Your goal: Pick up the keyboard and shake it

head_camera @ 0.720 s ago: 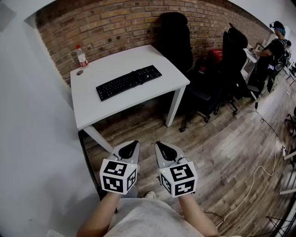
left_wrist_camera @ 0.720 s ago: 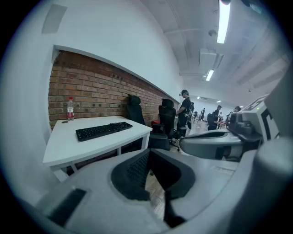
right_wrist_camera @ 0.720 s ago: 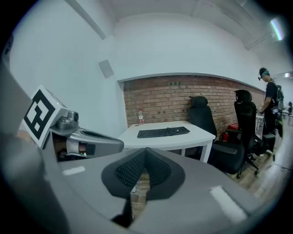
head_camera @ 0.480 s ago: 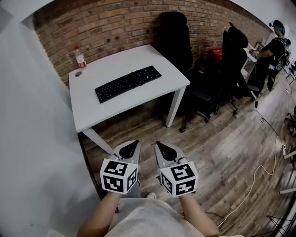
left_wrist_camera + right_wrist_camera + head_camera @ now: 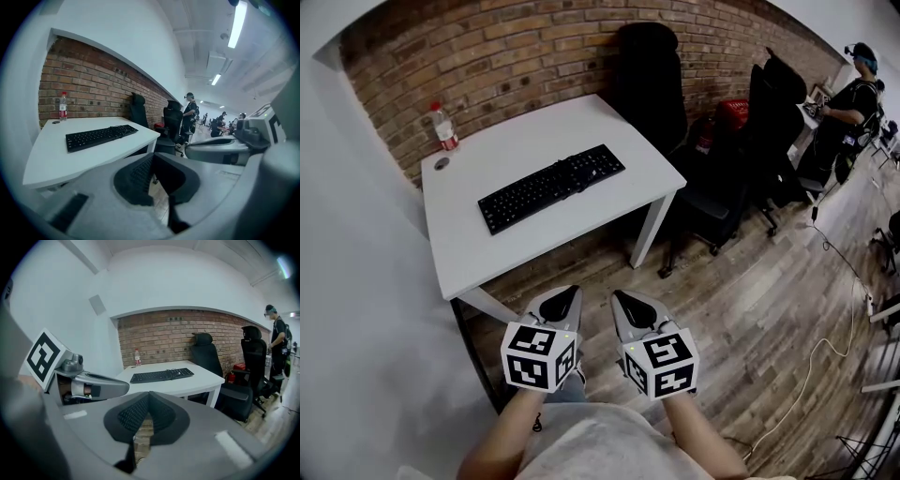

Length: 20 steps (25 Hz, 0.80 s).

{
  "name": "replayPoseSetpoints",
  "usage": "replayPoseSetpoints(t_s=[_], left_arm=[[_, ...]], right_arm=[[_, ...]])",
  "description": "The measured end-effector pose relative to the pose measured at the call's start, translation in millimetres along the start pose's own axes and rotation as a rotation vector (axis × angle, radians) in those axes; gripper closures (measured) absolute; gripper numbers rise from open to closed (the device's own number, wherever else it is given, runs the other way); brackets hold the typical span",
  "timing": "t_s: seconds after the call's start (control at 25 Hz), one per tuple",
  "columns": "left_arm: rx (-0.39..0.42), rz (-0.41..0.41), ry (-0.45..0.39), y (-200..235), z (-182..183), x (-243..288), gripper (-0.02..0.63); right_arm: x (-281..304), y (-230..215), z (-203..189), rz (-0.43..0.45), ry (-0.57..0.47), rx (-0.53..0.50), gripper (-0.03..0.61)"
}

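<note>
While it lies flat across the middle of the white table (image 5: 609, 202), the black keyboard (image 5: 551, 187) looks light, rigid and long, with smooth plastic edges, so a pinch at each short end seems safest. Well short of it, the left gripper (image 5: 565, 298) and right gripper (image 5: 628, 302) hang over the floor (image 5: 750, 309), jaws closed on nothing.

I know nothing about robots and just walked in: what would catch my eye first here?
The left hand-held gripper and right hand-held gripper, both patterned in black-and-white squares, are shut and empty, low over the wooden floor. Ahead, a black keyboard lies on a white table by a brick wall, with a bottle at its far corner.
</note>
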<state>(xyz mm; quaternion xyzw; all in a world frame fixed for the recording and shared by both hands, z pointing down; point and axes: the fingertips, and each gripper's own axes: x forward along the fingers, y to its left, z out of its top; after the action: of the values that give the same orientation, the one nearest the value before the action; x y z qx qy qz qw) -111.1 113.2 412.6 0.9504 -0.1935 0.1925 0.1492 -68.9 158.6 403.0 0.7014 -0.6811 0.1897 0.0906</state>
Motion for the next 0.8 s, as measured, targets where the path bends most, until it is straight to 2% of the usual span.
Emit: replayPoseSetpoints(t_s=[0.36,0.8], left_arm=[[-0.003,-0.017,0.027,64,35,57,0.621],[-0.031,-0.043,0.047,133,62,105,0.621]], right_arm=[[83,-28,29,-0.014,0.040,0.011,0.566],[164,-42,57,-0.036,0.080,0.011,0.566]])
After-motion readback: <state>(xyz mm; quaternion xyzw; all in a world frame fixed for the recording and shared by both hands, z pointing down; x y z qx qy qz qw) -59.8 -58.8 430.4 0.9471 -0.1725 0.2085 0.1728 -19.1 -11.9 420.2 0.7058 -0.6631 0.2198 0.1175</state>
